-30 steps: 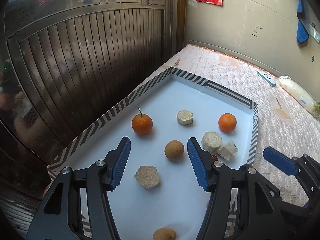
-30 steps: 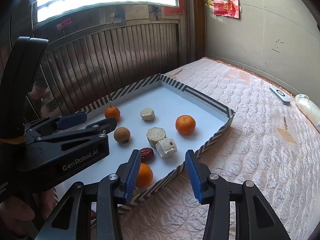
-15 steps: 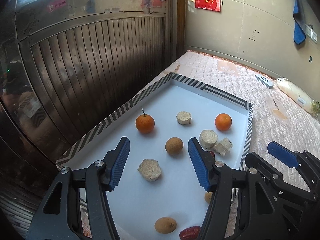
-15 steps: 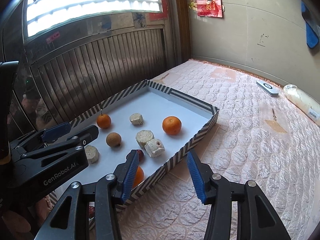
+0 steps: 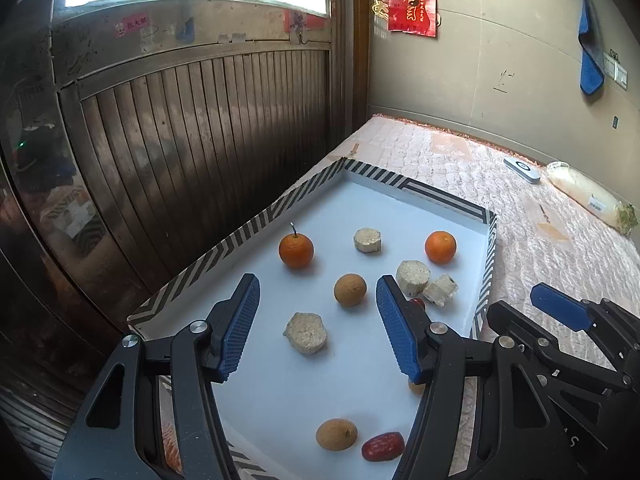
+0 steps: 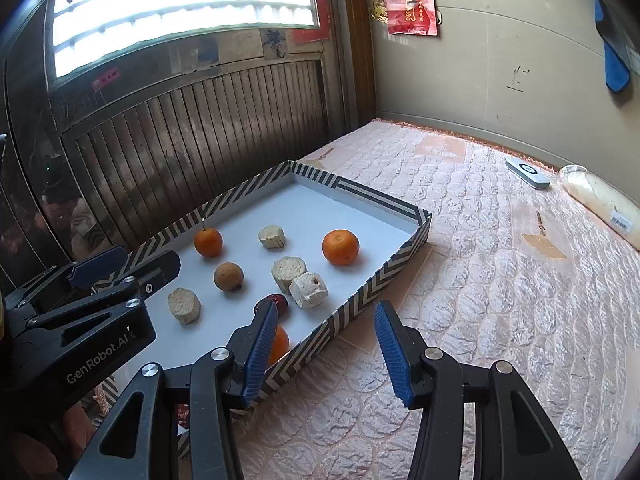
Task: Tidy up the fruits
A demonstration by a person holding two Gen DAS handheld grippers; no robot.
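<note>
A: Where does the left tool [image 5: 316,324] stand?

B: Above the near half of the tray [image 5: 436,197], its blue pads spread wide with nothing between them. A pale cut chunk [image 5: 306,333] and a round brown fruit [image 5: 350,289] show in the gap.

A: And the right tool [image 6: 325,347]?

B: Also spread wide and empty, hanging over the tray's near right wall and the quilted mattress [image 6: 500,292]. An orange [image 6: 279,345] is partly hidden behind its left finger, with a dark red date [image 6: 276,303] just above that.

A: The rest of the fruit?

B: All inside the tray. A stemmed orange [image 5: 296,251] sits toward the left wall, another orange [image 5: 440,246] near the right wall, a small pale piece [image 5: 367,239] between them. Two pale blocks [image 6: 300,280] touch each other mid-tray. At the near edge lie a second brown fruit [image 5: 336,434] and a red date [image 5: 383,446], just beside each other.

A: Beyond the tray?

B: A white remote [image 6: 526,173] and a bagged white roll [image 6: 604,202] on the mattress by the wall, well apart from the tray.
</note>
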